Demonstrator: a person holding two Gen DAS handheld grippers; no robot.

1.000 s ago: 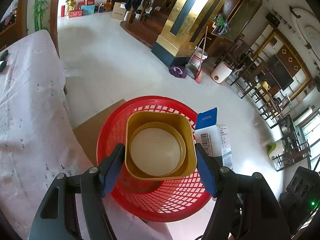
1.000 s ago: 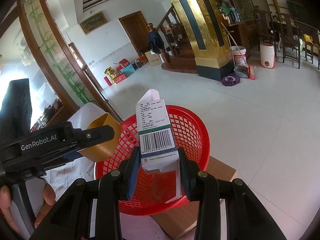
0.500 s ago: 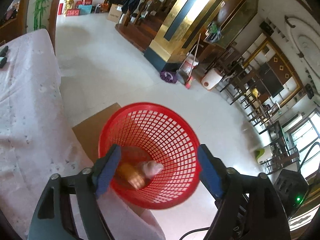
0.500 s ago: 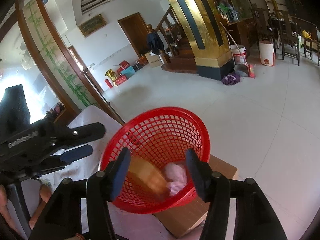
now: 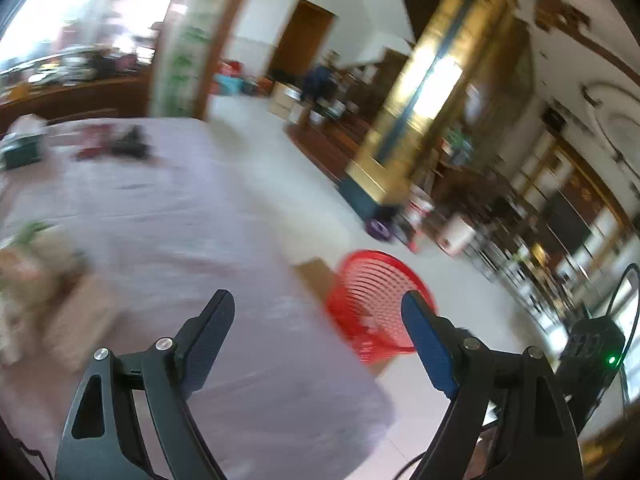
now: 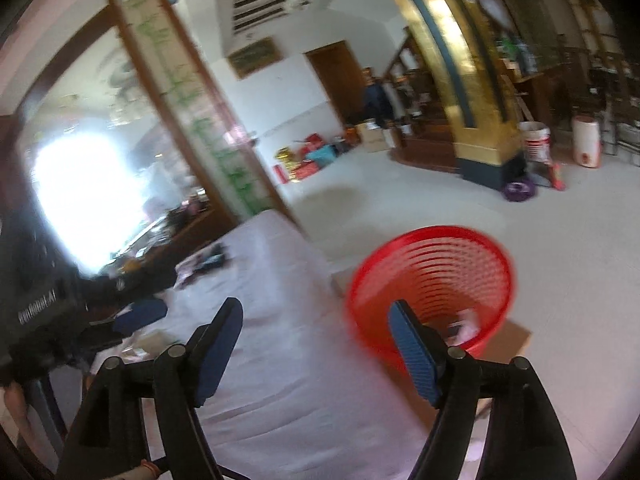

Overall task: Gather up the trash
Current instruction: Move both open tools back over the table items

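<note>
I see my left gripper [image 5: 316, 312] and right gripper [image 6: 316, 318] both spread wide, released; the red mesh basket [image 6: 432, 280] sits behind each right finger.

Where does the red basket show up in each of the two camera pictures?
Left wrist view: red basket, right of centre, partly behind the right finger of the open tongs.
Right wrist view: red basket, lower right, on flat cardboard.
Shared landmark: the golden pillar behind it.
</note>
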